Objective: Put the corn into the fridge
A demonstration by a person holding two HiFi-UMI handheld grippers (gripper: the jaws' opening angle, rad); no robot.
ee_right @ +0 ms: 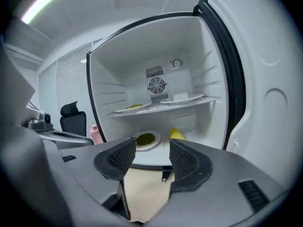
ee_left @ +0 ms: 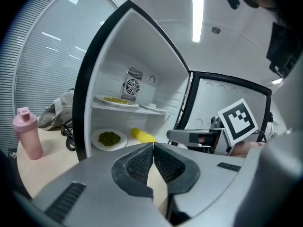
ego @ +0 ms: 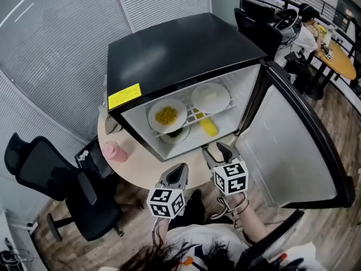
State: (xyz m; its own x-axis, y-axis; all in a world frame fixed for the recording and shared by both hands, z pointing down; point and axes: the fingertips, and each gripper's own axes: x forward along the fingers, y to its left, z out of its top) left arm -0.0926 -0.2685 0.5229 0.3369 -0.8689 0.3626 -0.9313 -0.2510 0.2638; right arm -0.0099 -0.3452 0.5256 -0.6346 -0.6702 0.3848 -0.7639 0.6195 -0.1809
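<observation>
I judge the main step done: the corn (ego: pixel 208 127), a smooth yellow cylinder, lies on the floor of the fridge (ego: pixel 180 55) at frame centre, near a round white plate of green bits (ee_right: pixel 146 139). What's left, I think, is shutting the door (ego: pixel 293 145), wide open at right. My right tool (ego: pixel 217 150) gapes with nothing between its ribbed pads. My left tool (ego: pixel 179 169) is pinched closed and empty, over the pale round bench (ego: pixel 141 162).

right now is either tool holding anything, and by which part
Nothing is held: left tool shut on nothing, right tool open and empty; corn lies inside the fridge.
</observation>
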